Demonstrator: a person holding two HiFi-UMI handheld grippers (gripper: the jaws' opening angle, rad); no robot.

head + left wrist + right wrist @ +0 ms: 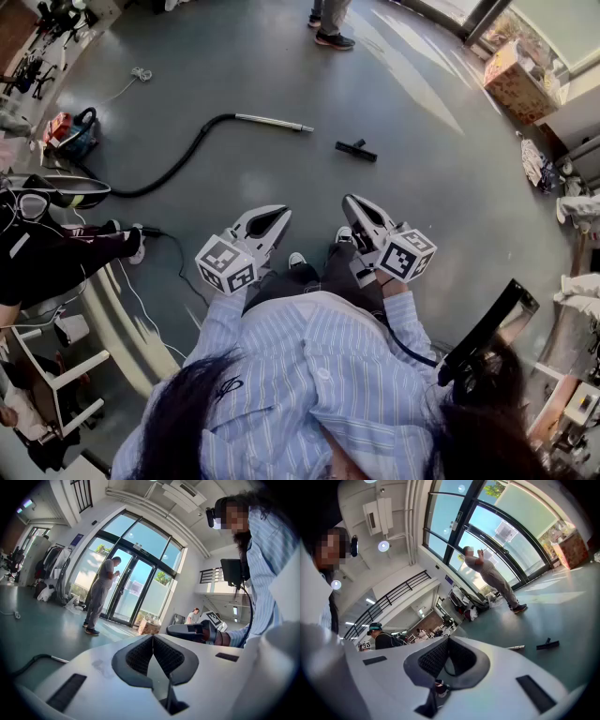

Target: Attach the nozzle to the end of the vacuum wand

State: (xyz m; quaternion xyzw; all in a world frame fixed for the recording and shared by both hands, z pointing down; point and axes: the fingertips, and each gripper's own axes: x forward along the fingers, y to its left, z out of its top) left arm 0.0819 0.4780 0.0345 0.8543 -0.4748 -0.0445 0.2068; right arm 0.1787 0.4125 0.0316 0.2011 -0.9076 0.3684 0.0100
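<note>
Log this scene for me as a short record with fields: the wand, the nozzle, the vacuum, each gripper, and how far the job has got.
wand: metal tube lying on the floor, joined to a black hose
nozzle: black, on the floor, apart from the wand's free end, to its right in the head view
vacuum: at the left, hose leads to it
left gripper: shut, empty, held in the air
right gripper: shut, empty, held in the air
job: not attached; neither part touched

floor [441,178]: vacuum wand [273,121], nozzle [356,150] apart | left tongs [279,214], right tongs [352,202]: side by side, empty
</note>
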